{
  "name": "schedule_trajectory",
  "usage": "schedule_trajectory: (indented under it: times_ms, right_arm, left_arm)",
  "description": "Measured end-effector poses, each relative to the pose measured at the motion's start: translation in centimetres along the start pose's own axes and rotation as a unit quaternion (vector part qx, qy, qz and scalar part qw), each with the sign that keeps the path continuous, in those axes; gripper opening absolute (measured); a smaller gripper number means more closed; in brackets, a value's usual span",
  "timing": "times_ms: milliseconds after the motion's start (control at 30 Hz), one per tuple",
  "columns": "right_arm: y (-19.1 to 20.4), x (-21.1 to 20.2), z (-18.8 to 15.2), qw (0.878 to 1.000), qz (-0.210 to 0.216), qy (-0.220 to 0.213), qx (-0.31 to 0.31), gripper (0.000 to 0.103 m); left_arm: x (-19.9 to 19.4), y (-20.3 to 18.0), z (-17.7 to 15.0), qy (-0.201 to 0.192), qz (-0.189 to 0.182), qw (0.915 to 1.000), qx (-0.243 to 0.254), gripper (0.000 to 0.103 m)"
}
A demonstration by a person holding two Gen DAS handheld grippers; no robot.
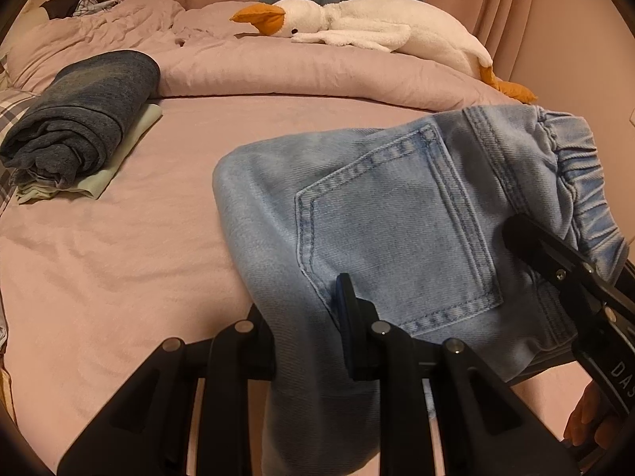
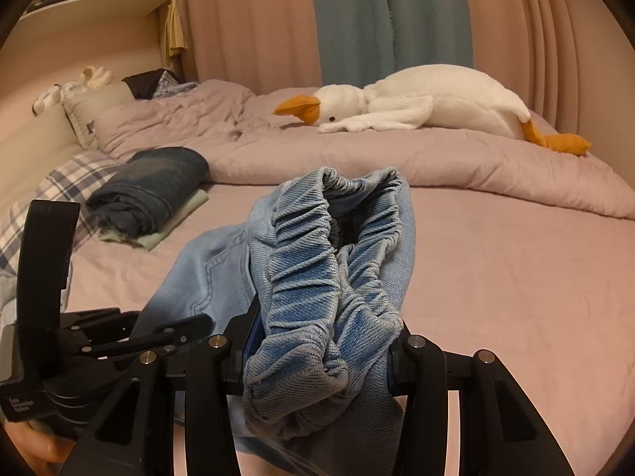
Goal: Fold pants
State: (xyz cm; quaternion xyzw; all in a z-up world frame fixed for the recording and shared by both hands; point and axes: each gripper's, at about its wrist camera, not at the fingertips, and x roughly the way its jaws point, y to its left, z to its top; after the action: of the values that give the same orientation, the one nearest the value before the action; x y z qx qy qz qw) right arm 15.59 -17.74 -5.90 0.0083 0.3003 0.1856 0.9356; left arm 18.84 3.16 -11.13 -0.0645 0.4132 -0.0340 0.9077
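A: Where do the pants [image 1: 381, 214] sit relative to my two tools?

B: I read them as hanging between both. My left gripper [image 1: 305, 337] is pinched tight on the denim just below the back pocket [image 1: 397, 222], the cloth draping down past its fingers. My right gripper [image 2: 321, 353] clamps the bunched elastic waistband [image 2: 317, 246], its jaws held partway apart by that thick wad.

A: Long axis?

B: Waistband at the right, seat and legs running left and down toward me; the legs drop out of view, so I cannot tell how far they hang. Both tools already hold, so neither is nearer. I judge the coming move as lowering the pants onto the bed ahead.

A: Surface?

B: Pink sheet [image 1: 119, 238], soft, lightly creased, bare just beyond the pants. Far left, a dark folded garment [image 1: 83, 119] lies on a pale green one [image 1: 119, 158]. Further back, a rumpled duvet [image 1: 278, 75] with a plush goose [image 1: 377, 27] lying on it, curtains [image 2: 397, 20] behind. A checked pillow [image 2: 67, 186] lies at the left edge.
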Motion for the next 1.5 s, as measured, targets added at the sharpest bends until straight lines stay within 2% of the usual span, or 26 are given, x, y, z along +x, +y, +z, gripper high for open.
schedule_trajectory:
  times_ms: [600,833,1100,1200,1267,1333,1500]
  right_arm:
    - [-1.7,2.9,-0.4,0.999,-0.002,0.035,0.023,0.048]
    - [-3.4,4.3,-1.0,0.996,0.008,0.065,0.063,0.049]
    - [-4.0,5.0,-1.2,0.994,0.008,0.085,0.074,0.051]
    - [-4.4,5.4,-1.3,0.992,0.009,0.095,0.081,0.054]
    - [-4.8,5.6,-1.4,0.991,0.009,0.1,0.086,0.058]
    - [-5.1,5.7,-1.5,0.99,0.008,0.103,0.092,0.063]
    - [-5.7,5.8,-1.9,0.988,0.008,0.112,0.105,0.069]
  left_arm:
    - [2.4,0.1,0.1,0.016,0.014,0.9997,0.015,0.022]
    - [2.6,0.4,-0.1,0.017,0.015,0.9996,0.017,0.026]
    - [2.9,0.4,-0.1,0.018,0.015,0.9996,0.015,0.03]
    - [3.1,0.6,-0.1,0.021,0.017,0.9996,0.012,0.036]
    - [3.3,0.9,-0.1,0.023,0.024,0.9994,0.007,0.05]
    - [3.4,1.3,-0.1,0.022,0.031,0.9993,0.002,0.059]
    - [3.5,2.0,-0.3,0.022,0.029,0.9993,-0.007,0.069]
